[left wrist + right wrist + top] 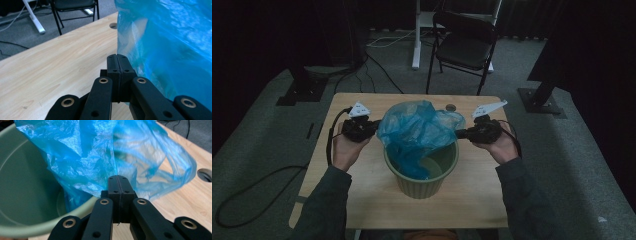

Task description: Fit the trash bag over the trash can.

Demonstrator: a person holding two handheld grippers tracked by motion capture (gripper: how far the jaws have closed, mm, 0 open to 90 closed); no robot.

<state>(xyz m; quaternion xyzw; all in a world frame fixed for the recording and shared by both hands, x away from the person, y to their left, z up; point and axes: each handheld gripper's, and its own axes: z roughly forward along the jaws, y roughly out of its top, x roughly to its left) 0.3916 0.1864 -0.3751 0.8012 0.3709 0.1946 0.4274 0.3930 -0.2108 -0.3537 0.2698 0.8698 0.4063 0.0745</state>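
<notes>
bag: blue plastic bag, thin and crinkled, bunched over the mouth of the green bin; lower part hangs down inside the bin, upper part billows above the rim
bin: ribbed green bin, upright, about mid-bench, between the two hands
left claw: left claw at the bag's left edge, jaws pressed fully together; in the left gripper view the tips sit right against the blue film, can't tell if film is pinched between them
right claw: right claw at the bag's right edge, just over the bin rim; jaws closed tight, and in the right gripper view a taut fold of the bag runs straight into the jaw seam, so it's clamped on the bag
bench: light wood bench, round cable hole near the far edge behind the bag
background: black folding chair on grey carpet beyond the bench
</notes>
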